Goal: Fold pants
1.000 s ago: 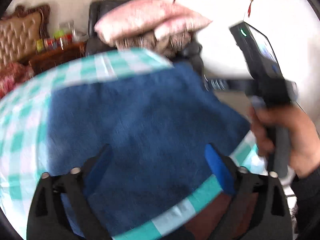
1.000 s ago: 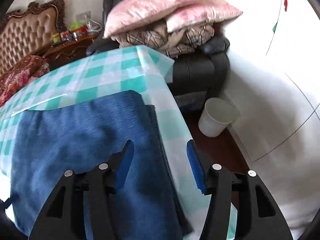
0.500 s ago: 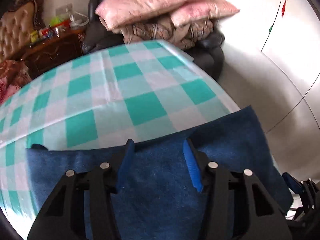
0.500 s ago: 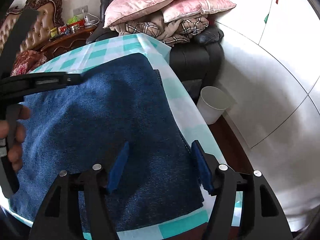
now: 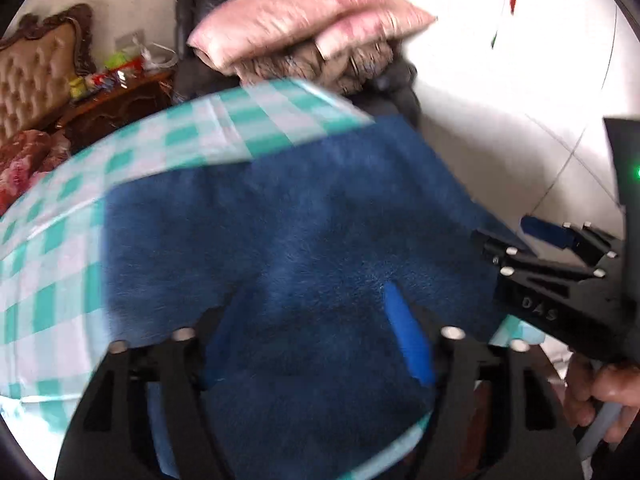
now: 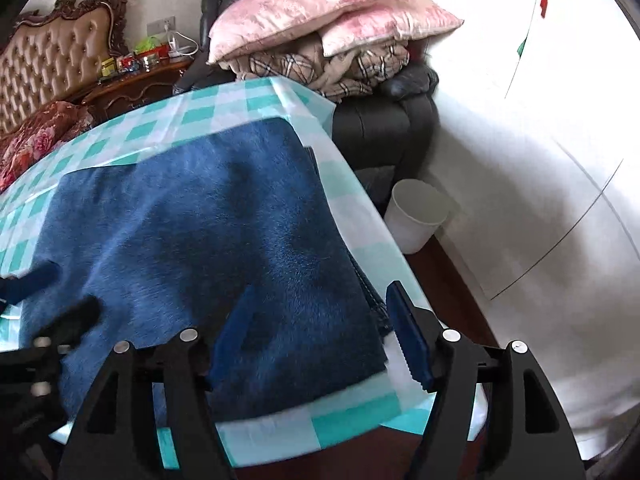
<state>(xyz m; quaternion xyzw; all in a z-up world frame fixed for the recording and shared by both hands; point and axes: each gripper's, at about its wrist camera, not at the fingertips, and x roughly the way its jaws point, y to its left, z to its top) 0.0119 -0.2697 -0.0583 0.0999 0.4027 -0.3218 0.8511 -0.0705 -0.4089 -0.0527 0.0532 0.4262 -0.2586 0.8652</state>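
Right wrist view: folded blue pants [image 6: 208,232] flat on checkered counter [image 6: 352,416], right edge between right claw [image 6: 320,332] jaws, opening, gripping nothing. Left claw [image 5: 308,336] over near-left edge, opening too, nothing pinched.

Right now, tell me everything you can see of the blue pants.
The blue pants are folded into a thick, roughly rectangular stack with a soft, fuzzy top face and layered edges along the right side. They lie flat on the teal checked tablecloth, near its right and front edges. Both grippers hover over them; whether the pads touch the cloth cannot be told.
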